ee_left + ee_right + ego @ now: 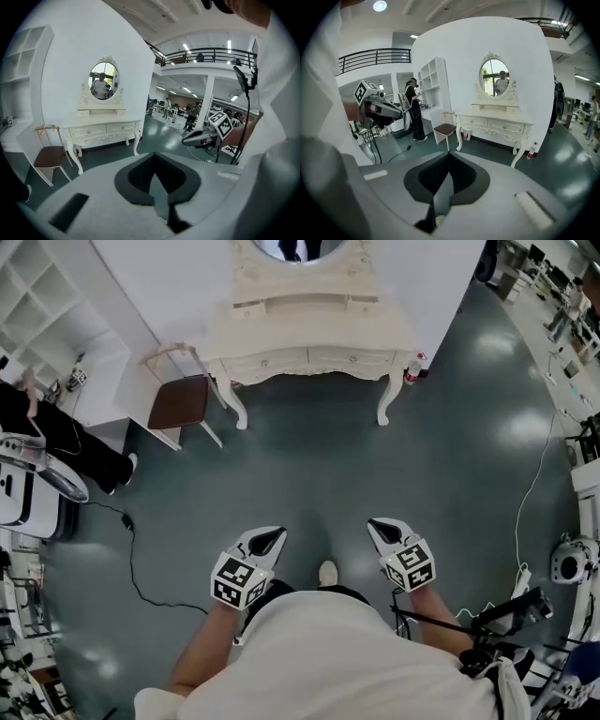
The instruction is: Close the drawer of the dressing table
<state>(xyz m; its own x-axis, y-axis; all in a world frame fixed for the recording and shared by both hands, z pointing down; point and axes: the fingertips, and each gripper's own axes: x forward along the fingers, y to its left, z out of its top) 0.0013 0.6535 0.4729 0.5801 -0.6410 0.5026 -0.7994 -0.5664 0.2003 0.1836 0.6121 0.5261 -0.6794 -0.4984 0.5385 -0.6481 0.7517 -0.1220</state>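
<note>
On the grey-green floor of a large hall, a person stands well apart from a cream dressing table, holding a gripper in each hand. The left gripper and the right gripper tilt downward toward the table, each with its jaws pressed together and nothing between them. The dressing table stands against a white wall under an oval mirror. Its two front drawers face the person, and from here both look flush. A brown-seated chair stands just beside the table, and a small bottle stands by its far leg. Another person in black stands near white shelves.
</note>
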